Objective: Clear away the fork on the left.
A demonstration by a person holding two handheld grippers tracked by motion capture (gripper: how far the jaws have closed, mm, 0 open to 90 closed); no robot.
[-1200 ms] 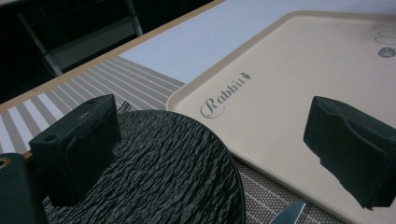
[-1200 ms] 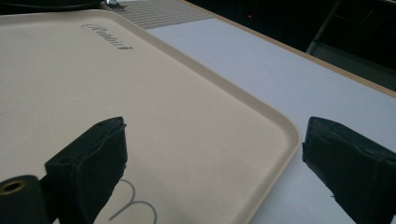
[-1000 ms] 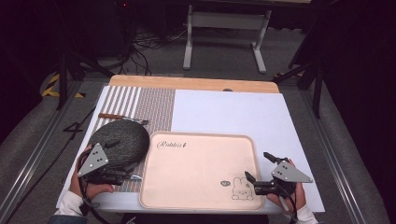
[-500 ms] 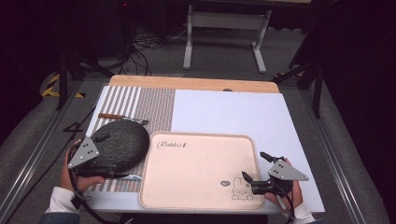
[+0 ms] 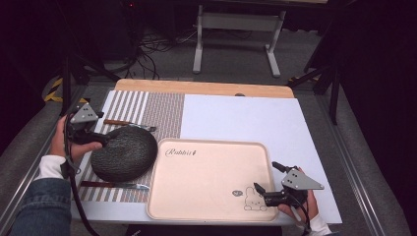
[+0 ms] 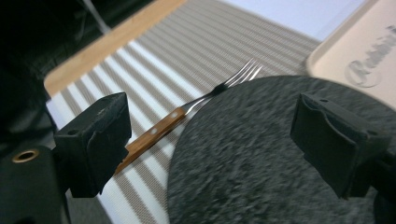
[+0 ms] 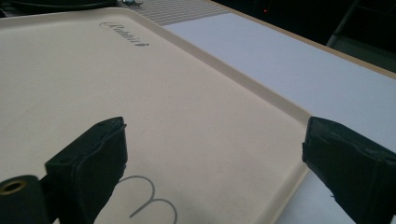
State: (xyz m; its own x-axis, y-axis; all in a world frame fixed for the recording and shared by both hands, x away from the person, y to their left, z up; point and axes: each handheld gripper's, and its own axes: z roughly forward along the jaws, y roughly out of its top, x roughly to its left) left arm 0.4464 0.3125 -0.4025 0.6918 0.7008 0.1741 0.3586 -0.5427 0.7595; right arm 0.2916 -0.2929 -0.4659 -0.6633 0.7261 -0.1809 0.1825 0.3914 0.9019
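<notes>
A dark speckled round plate (image 5: 123,153) (image 6: 280,168) lies on the striped placemat (image 5: 162,110), its right rim at the beige tray (image 5: 206,216). Just behind it lies a wooden-handled fork (image 5: 129,124) (image 6: 187,114), and in front of it a knife (image 5: 114,185). My left gripper (image 5: 104,133) (image 6: 215,114) hovers at the plate's far left rim. Its jaws have just been closing a little but stand wide, pads off the plate. At the tray's front right corner my right gripper (image 5: 265,176) (image 7: 215,140) is open over the bare tray (image 7: 140,93), holding nothing.
The tray carries the word "Rabbit" and a rabbit drawing (image 5: 253,199). A white mat (image 5: 246,118) covers the table's right part, and a wooden edge (image 5: 206,88) runs along the back. Beyond the table are a dark floor, cables and a metal stand (image 5: 236,29).
My left gripper has moved from the plate's near left side back and leftward to its far left rim, beside the fork. The right gripper has stayed in place.
</notes>
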